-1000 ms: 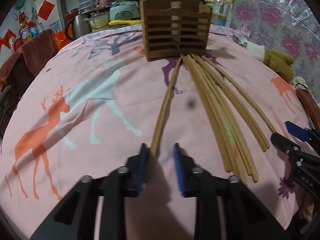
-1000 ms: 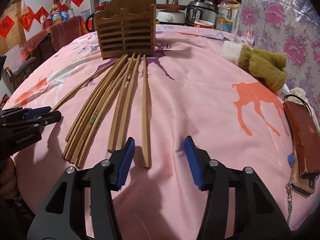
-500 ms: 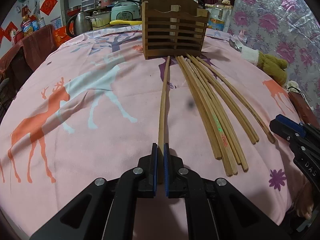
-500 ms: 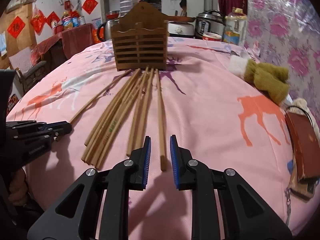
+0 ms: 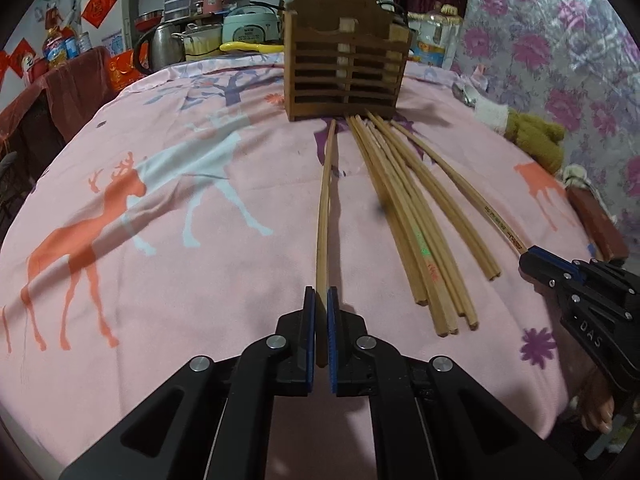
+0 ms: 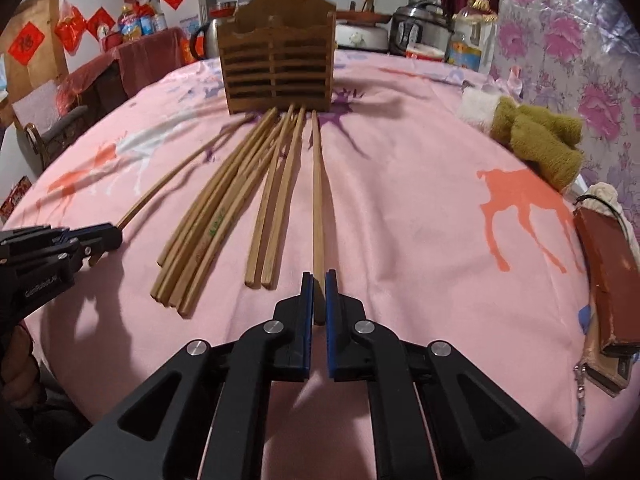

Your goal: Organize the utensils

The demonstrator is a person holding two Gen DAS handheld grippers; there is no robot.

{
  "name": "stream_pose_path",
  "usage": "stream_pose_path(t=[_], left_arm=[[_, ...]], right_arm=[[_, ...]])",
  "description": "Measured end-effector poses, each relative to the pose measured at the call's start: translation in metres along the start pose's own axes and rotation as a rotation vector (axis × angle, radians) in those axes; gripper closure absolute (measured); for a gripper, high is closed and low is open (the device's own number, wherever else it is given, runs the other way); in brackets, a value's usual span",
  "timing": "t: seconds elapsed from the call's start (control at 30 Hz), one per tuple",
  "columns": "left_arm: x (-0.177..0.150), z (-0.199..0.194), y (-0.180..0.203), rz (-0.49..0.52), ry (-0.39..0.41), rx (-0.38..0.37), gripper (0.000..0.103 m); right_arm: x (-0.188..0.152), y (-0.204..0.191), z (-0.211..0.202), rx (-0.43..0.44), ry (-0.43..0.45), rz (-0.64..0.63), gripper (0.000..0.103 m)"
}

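Several long wooden chopsticks (image 5: pixel 408 208) lie fanned on the pink cloth, tips toward a slatted wooden holder (image 5: pixel 346 76), also seen in the right wrist view (image 6: pixel 278 72). My left gripper (image 5: pixel 321 300) is shut on the near end of the leftmost chopstick (image 5: pixel 325 200). My right gripper (image 6: pixel 319 284) is shut on the near end of the rightmost chopstick (image 6: pixel 317 192). Each gripper shows in the other's view: the right one (image 5: pixel 560 268) and the left one (image 6: pixel 96 236). The loose chopsticks (image 6: pixel 224 216) lie between them.
A brown plush toy (image 6: pixel 536 144) and a reddish-brown case (image 6: pixel 608 276) lie at the right of the table. Kettle, pots and rice cookers (image 5: pixel 248 26) stand behind the holder. A chair with red cloth (image 6: pixel 100 80) is off the left edge.
Both grippers went from open to shut, each closing on the near end of its chopstick. The left chopstick has swung straighter toward the holder.
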State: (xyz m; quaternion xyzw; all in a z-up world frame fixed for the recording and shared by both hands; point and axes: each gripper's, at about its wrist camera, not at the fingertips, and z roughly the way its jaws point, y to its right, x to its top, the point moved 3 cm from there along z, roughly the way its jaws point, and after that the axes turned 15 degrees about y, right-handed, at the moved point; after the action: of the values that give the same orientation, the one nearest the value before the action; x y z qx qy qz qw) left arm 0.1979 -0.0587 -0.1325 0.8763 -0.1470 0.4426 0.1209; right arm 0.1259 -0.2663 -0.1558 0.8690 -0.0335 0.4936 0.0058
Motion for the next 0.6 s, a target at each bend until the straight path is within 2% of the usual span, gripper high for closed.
stream_pose_path(t=[0.13,0.33,0.53,0.6], left_arm=[[0.023,-0.013,-0.004,-0.011,0.05,0.007,0.097],[0.07,-0.03,0.005,0.035,0.134,0.005,0.097],[0.09,-0.035,0.006,0.025,0.113,-0.028,0.097],[0.088,-0.036,0.004,0.027,0.102,-0.025,0.097]], right_arm=[[0.027,0.007,-0.013,-0.005,0.088,0.02,0.097],[0.08,0.018,-0.028,0.016,0.221,0.05,0.097],[0.127,0.025,-0.038,0.046,0.33,0.076,0.097],[0.134,0.023,-0.037,0.061,0.333,0.061,0.097]])
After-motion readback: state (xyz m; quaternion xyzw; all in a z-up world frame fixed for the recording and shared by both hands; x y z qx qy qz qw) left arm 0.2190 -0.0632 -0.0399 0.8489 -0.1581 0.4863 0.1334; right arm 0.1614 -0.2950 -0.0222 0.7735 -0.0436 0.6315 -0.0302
